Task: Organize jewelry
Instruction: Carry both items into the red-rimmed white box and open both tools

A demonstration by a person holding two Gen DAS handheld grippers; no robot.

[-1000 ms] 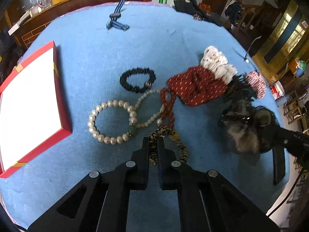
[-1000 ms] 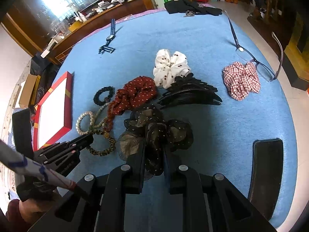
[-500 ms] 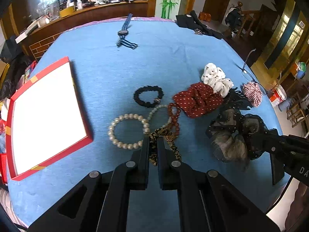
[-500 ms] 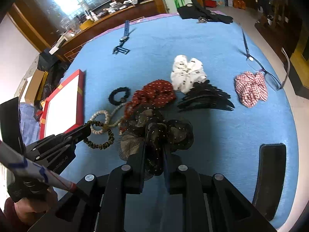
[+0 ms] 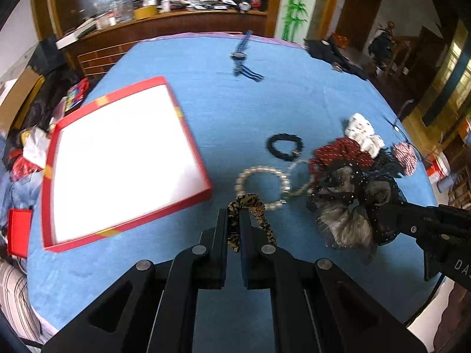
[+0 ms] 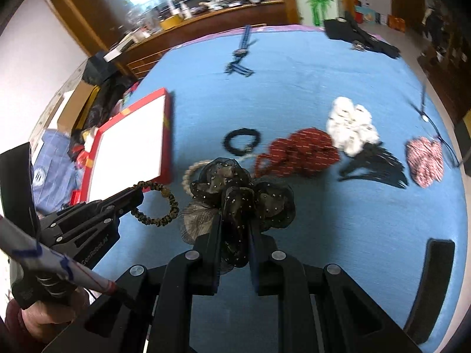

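1. Desk (image 5: 288,97): round, blue cloth cover, spreading out ahead of both sets of jaws. Loose accessories lie in a cluster ahead-right of the left jaws.
2. Red tray (image 5: 123,158): shallow, red rim, white lining; sits ahead-left of the left jaws. Nothing visible inside it in either view. Judged to be the drop spot for the jewelry.
3. Right gripper (image 6: 235,223): jaws clenched on the black gauze scrunchie (image 6: 241,188), its ruffles bulging up and out on both sides of the jaws. It seems lifted off the cloth.
4. Left gripper (image 5: 234,220): jaws clamped on the leopard hair band (image 5: 250,206), one strand pinched between them, the rest of the loop hanging out to the right of the jaw tips.
5. Left on the desk ahead of the left jaws: pearl bracelet (image 5: 262,186), black bead bracelet (image 5: 284,145), red dotted scrunchie (image 5: 338,153) and white scrunchie (image 5: 363,131) further right.
6. Step in hand (judgement): carry the held pieces to the tray.
   - Swing left jaws over the white lining before letting go; the rim is raised, so clear it from above.
   - Band is held by a thin strand: keep the pinch steady, no jerks.
   - Release low so it does not bounce out.
   - Keep the two grippers apart; one drop at a time.
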